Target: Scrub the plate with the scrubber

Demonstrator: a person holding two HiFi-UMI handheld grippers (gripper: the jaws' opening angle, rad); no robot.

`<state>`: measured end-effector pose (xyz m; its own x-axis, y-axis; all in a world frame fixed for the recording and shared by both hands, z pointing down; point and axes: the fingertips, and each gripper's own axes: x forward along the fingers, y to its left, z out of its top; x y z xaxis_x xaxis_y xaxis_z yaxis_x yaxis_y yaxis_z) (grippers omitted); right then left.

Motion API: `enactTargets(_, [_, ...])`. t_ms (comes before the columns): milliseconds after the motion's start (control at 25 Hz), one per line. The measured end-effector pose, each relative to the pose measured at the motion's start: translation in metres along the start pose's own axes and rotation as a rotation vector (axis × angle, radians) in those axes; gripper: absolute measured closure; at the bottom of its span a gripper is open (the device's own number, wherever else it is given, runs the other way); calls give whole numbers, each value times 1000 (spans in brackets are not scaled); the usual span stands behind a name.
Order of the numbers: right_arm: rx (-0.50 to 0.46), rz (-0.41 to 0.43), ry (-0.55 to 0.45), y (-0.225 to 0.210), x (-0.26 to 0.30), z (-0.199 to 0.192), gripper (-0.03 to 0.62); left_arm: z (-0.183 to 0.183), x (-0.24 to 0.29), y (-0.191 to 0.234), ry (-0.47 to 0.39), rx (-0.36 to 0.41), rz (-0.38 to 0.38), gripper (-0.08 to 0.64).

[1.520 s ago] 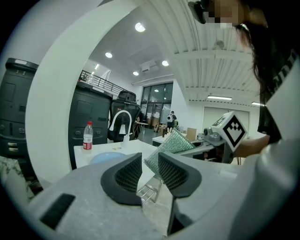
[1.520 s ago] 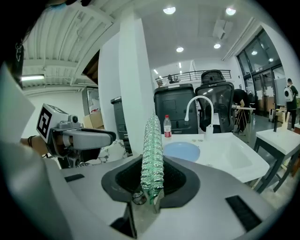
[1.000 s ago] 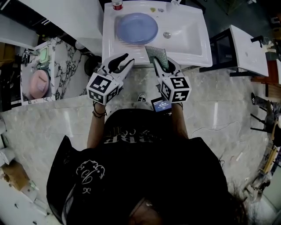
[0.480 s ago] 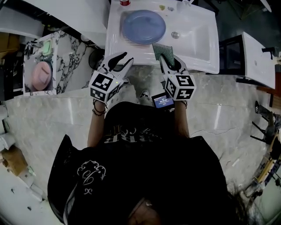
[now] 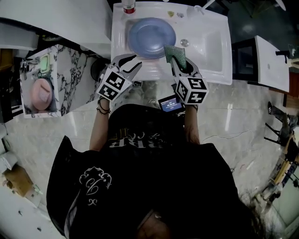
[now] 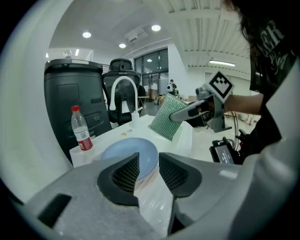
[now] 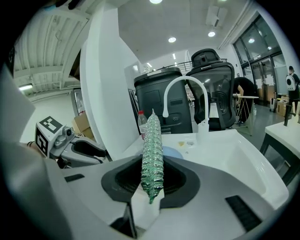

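A round blue plate (image 5: 150,36) lies flat in the left part of the white sink (image 5: 210,56). My right gripper (image 5: 178,61) is shut on a green scrubber (image 5: 174,53), which stands on edge just off the plate's right rim. In the right gripper view the scrubber (image 7: 153,145) rises upright between the pads. My left gripper (image 5: 129,61) is open and holds nothing. It hovers over the sink's front edge, short of the plate's near rim. The left gripper view shows the plate (image 6: 117,151) beyond the tips and the scrubber (image 6: 166,117) to the right.
A curved white faucet (image 6: 123,89) and a bottle with a red label (image 5: 127,6) stand at the sink's back. The drain (image 5: 184,43) lies right of the plate. A marble counter (image 5: 70,70) with a pink dish (image 5: 41,93) is at left. A small screen (image 5: 170,103) sits near the right wrist.
Both grippers have moved forward toward the sink. The scrubber now stands beside the plate's right rim, and the left tips have reached the sink's front edge.
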<state>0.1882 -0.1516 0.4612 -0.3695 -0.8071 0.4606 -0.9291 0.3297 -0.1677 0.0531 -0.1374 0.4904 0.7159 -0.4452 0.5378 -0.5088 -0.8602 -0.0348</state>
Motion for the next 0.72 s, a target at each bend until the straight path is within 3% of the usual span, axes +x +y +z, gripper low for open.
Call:
enactTargets(200, [-29,-17,40,-3,35,8,506,-33,37,23,110,63,-121,374])
enactTargets(480, [-174,21,134,-5,88,12,506,-75,78,32,278,315,-273,376])
enactTargets(720, [-250,36,186,-11,140,8,506,-94,92,41,332,392,-333,376])
